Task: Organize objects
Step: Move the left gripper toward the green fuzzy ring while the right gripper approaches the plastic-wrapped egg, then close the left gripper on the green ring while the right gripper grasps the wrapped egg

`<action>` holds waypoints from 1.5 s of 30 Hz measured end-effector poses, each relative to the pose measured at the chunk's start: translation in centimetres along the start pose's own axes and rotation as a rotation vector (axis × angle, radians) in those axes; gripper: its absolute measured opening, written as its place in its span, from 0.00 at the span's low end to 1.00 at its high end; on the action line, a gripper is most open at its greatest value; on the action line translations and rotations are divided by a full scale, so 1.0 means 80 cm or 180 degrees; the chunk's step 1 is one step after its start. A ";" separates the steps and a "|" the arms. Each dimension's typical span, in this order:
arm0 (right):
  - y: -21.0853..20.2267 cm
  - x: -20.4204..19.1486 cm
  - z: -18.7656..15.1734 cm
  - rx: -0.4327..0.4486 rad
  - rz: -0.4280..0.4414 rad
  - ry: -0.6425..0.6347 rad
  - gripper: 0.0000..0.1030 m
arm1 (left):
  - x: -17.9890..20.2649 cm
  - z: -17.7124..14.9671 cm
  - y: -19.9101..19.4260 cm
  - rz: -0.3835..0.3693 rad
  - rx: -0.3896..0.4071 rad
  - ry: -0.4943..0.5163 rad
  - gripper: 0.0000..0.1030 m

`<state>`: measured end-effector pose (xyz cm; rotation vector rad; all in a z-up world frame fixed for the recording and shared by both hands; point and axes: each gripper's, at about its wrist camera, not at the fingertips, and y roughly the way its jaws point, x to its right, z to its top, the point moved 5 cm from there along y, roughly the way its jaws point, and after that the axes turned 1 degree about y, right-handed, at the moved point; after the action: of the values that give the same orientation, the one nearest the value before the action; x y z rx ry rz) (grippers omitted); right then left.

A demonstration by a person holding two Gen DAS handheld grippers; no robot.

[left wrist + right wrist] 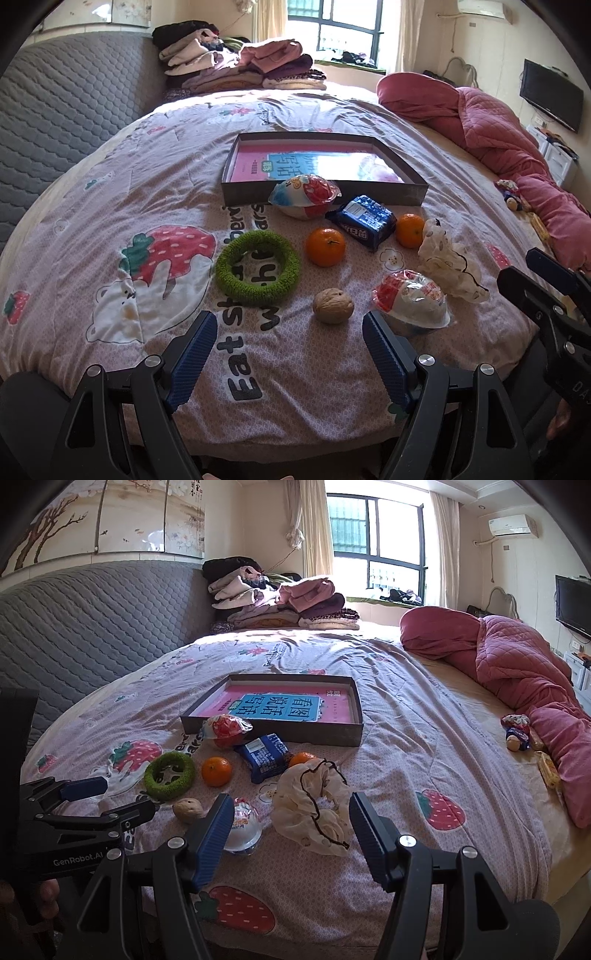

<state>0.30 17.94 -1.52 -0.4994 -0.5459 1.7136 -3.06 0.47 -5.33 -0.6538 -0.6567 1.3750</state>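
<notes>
A shallow grey box [325, 195] [273, 733] with a pink book inside lies on the bedspread. In front of it sit two wrapped jelly cups [304, 195] [413, 301], a blue snack pack [365, 219] [264, 757], two oranges [325, 246] [410, 229], a green ring [257, 266] [170, 774], a walnut [333, 305] [188, 809] and a cream scrunchie [448, 264] [314, 805]. My left gripper [290, 332] is open, just short of the walnut. My right gripper [290, 814] is open, with the scrunchie lying beyond its fingertips.
Folded clothes [240, 62] are stacked at the far side by the grey headboard [66, 107]. A pink quilt [517, 672] is bunched along the right, with a small toy [517, 731] beside it. The bed's near edge runs just under both grippers.
</notes>
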 end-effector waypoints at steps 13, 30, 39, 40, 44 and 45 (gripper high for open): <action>0.032 -0.033 -0.022 -0.0273 0.0288 -0.0141 0.62 | -0.018 -0.005 0.018 0.0025 -0.0125 -0.0074 0.79; 0.067 -0.036 -0.026 -0.0408 0.0244 -0.0122 0.62 | -0.038 0.008 0.062 0.0008 -0.0240 -0.0072 0.79; 0.079 -0.044 -0.029 -0.0452 0.0229 -0.0214 0.61 | -0.034 0.020 0.081 0.0032 -0.0202 -0.0004 0.80; 0.080 -0.045 -0.030 -0.0455 0.0228 -0.0223 0.61 | -0.034 0.020 0.083 0.0018 -0.0222 -0.0004 0.80; 0.082 -0.051 -0.031 -0.0458 0.0250 -0.0284 0.60 | -0.032 0.019 0.095 0.0012 -0.0295 0.0041 0.79; 0.083 -0.052 -0.032 -0.0464 0.0266 -0.0292 0.60 | -0.033 0.019 0.097 0.0012 -0.0303 0.0039 0.77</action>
<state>-2.52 12.89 -7.40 -0.5559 -0.7286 1.7911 -9.50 -1.42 -10.22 -0.7392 -0.7148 1.3483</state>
